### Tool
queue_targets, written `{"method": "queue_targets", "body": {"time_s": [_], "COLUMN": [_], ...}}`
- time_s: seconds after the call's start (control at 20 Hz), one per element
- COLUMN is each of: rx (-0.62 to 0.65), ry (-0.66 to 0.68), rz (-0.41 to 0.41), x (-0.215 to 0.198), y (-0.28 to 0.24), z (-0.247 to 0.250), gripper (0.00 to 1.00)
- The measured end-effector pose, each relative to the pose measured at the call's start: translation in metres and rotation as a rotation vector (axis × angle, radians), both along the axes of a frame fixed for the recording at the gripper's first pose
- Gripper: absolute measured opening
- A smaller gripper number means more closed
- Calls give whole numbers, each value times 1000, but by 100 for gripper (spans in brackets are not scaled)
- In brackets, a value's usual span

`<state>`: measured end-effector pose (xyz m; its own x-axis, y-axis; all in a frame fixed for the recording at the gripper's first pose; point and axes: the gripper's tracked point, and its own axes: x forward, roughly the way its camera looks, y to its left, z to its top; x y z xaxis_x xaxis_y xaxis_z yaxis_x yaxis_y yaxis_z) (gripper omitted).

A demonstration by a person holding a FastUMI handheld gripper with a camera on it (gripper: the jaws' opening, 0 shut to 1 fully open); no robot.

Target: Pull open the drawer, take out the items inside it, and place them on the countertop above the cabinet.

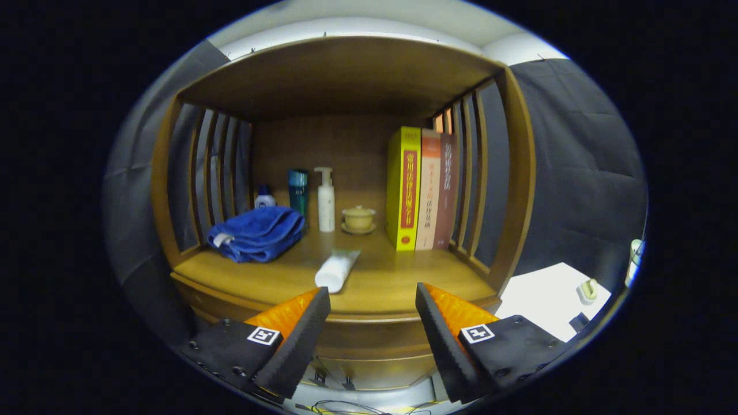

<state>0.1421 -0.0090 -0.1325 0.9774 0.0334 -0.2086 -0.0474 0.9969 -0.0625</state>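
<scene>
A: Where is the gripper?

B: Its two fingers stand wide apart with nothing between the pads. They hang in front of the cabinet's front edge, just below the countertop.

A: And the drawer?

B: The drawer front shows in the gap between the fingers, at about six o'clock from the countertop's middle. It sits flush under the lip, so it looks closed. I cannot see what is inside.

A: What lies on the countertop?

B: A white tube lies flat just beyond the left finger, at about eleven o'clock from the gap, cap end towards the gripper. A folded blue towel sits farther off at ten o'clock.

A: And at the back?

B: At twelve o'clock stand a teal bottle, a white pump bottle and a small lidded cup on a saucer. A small white bottle with a blue cap peeks from behind the towel. Three upright books stand at one o'clock, against the slatted side.

A: Anything off to the side?

B: A white surface at three o'clock, beside the cabinet.
</scene>
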Motion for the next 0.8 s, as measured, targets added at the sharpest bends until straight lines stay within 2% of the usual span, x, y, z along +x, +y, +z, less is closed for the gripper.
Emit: {"method": "queue_targets", "body": {"time_s": [0.2, 0.5, 0.7, 0.8], "rx": [-53, -8, -9, -14], "ry": [-78, -157, -214, -225], "rz": [-15, -11, -37, -51], "x": [-19, -39, -52, -56], "y": [-22, -49, -72, -81], "z": [64, 159, 205, 210], "gripper": [98, 98, 98, 98]}}
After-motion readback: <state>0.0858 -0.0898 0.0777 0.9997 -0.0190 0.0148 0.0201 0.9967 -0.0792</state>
